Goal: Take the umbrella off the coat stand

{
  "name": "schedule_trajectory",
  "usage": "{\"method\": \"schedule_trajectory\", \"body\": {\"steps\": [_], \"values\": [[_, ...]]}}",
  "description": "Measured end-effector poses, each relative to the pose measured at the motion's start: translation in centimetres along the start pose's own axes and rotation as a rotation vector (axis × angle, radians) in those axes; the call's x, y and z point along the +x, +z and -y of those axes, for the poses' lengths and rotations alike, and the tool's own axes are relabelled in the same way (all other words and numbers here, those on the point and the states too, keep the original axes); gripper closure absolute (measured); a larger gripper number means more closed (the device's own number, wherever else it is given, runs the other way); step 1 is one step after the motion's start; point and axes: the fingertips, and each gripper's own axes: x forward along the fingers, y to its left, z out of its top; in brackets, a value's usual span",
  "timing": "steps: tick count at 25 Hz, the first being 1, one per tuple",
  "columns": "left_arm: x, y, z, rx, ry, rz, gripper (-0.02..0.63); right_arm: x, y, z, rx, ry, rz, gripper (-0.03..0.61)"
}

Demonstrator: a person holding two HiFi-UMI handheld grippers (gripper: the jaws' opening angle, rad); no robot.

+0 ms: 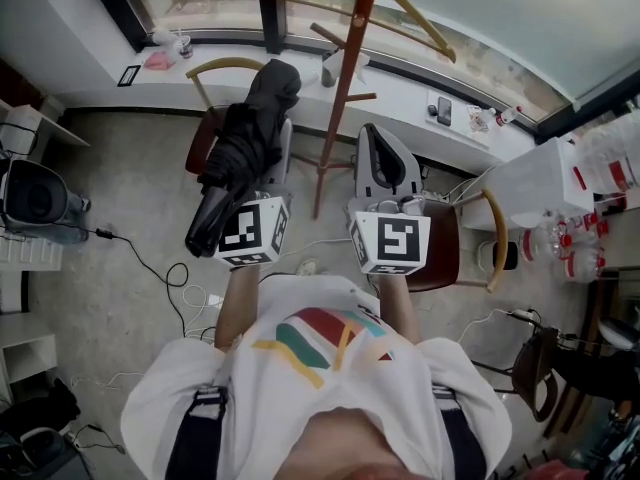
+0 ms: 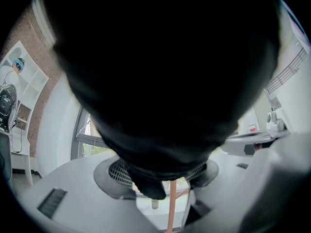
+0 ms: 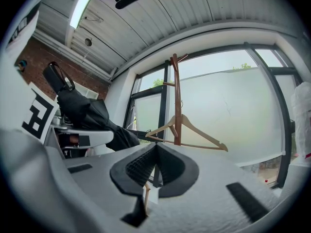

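A person in a white shirt (image 1: 330,368) is standing on a grey floor (image 1: 120,178), seen from above, and is holding a gripper in each hand. The left gripper (image 1: 268,168) is clamping a folded black umbrella (image 1: 245,133) between its jaws. In the left gripper view the dark fabric is filling nearly the whole picture, and the ribbed pads (image 2: 117,171) are pressing on it from either side. The umbrella is lying slanted across this gripper, with one end pointing down toward the floor at the person's left and the other reaching up toward the window sill (image 1: 400,93). It is hanging clear of the coat stand (image 1: 345,88), apart from it on the left, above a chair with a curved wooden back (image 1: 225,65).

The coat stand, a reddish-brown wooden pole with short pegs, is standing on the floor close to the window sill, beyond and between the two grippers. A wooden hanger (image 1: 420,18) is hanging near its top.

The right gripper (image 1: 378,148) is pointing toward the coat stand with its jaws pressed together and nothing between them. A second chair with a dark red seat (image 1: 450,253) is standing just beside it on the right
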Motion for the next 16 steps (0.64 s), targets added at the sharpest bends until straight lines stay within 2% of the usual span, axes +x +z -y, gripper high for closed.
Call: {"method": "schedule_trajectory", "body": {"steps": [16], "values": [[0.7, 0.0, 1.3, 0.012, -0.026, 0.008, 0.357, -0.2, -0.3, 1.7, 0.001, -0.047, -0.003, 0.578]]}}
